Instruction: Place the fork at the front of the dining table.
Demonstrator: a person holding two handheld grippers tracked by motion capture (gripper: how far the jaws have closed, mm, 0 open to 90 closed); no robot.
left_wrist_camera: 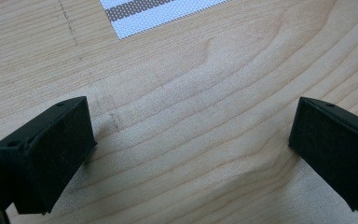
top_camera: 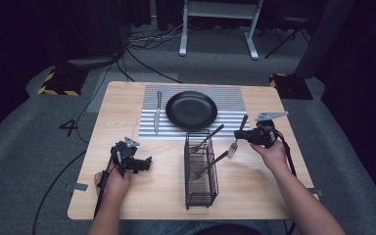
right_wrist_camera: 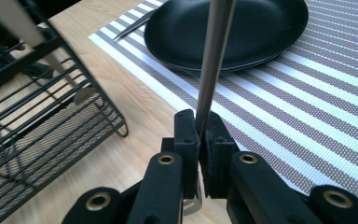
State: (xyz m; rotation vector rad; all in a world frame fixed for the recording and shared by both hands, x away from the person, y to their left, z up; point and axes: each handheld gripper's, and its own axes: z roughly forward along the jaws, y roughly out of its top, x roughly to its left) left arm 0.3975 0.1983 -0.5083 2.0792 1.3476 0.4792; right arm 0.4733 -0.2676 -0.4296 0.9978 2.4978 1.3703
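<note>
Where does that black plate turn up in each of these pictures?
High view: the black plate sits at the far middle of the table, on the striped placemat.
Left gripper view: I don't find the plate; a corner of the placemat lies at the top edge.
Right gripper view: the plate lies at the top, behind the fork handle.
Shared landmark: the striped placemat.

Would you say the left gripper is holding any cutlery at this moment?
No, the left gripper stands open over bare wooden table, with nothing between its jaws.
</note>
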